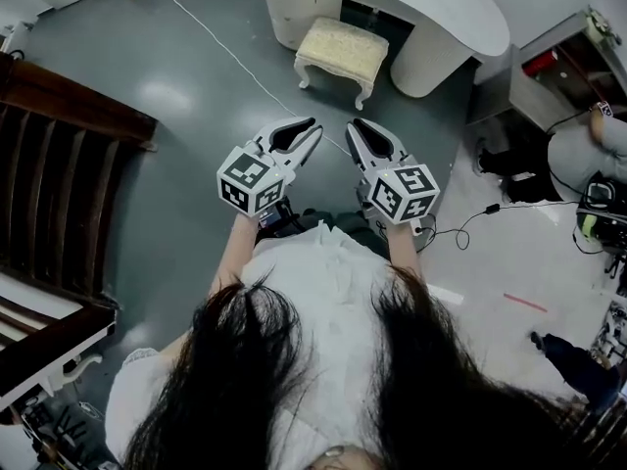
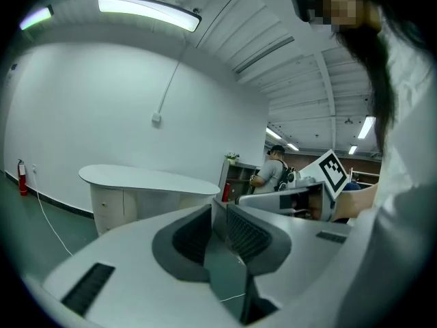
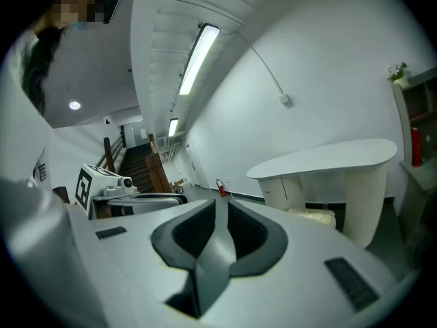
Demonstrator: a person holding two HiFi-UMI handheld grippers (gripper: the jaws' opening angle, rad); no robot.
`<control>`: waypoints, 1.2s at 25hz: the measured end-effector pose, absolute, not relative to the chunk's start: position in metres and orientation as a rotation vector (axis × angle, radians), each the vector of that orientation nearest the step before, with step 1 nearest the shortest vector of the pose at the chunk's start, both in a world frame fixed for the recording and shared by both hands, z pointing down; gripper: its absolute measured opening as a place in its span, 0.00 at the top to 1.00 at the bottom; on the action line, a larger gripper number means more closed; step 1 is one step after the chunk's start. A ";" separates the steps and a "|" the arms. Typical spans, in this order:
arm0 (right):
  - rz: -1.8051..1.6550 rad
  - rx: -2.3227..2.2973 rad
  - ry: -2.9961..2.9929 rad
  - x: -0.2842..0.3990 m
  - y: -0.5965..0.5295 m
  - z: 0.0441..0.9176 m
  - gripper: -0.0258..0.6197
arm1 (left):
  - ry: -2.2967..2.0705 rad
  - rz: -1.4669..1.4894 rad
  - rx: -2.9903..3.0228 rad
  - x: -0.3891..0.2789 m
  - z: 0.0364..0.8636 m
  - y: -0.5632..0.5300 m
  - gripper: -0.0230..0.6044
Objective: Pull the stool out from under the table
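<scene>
I am holding the left gripper [image 1: 312,130] and right gripper [image 1: 355,127] side by side, both pairs of jaws pressed together on nothing. Well ahead, one stool [image 1: 341,49] is standing at the kneehole of one table [image 1: 446,13]. I am judging it light, stiff-legged and soft-topped, and am favouring its front seat rail.

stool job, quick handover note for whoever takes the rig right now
Left claw: shut, empty, held in the air.
Right claw: shut, empty, close beside it.
Cream cushioned stool: ahead of both claws, at the knee gap of the white curved table, not touched.
Done: nothing yet.
Left: step closer, open a claw, grip the stool, pull it clear of the table.
</scene>
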State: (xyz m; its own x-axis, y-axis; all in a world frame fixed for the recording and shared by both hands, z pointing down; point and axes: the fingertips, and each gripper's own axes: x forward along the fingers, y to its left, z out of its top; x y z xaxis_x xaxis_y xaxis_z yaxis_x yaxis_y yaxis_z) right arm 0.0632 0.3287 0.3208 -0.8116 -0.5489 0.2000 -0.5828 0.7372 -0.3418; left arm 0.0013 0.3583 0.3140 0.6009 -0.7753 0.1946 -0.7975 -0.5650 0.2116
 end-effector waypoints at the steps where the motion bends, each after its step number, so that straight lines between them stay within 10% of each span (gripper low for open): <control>1: 0.614 0.943 -2.848 0.061 0.329 0.322 0.85 | -1.281 0.121 2.556 -0.003 0.316 0.358 0.86; 30: 0.774 0.968 -2.703 0.047 0.193 0.384 0.86 | -1.307 0.134 2.386 -0.071 0.365 0.246 0.86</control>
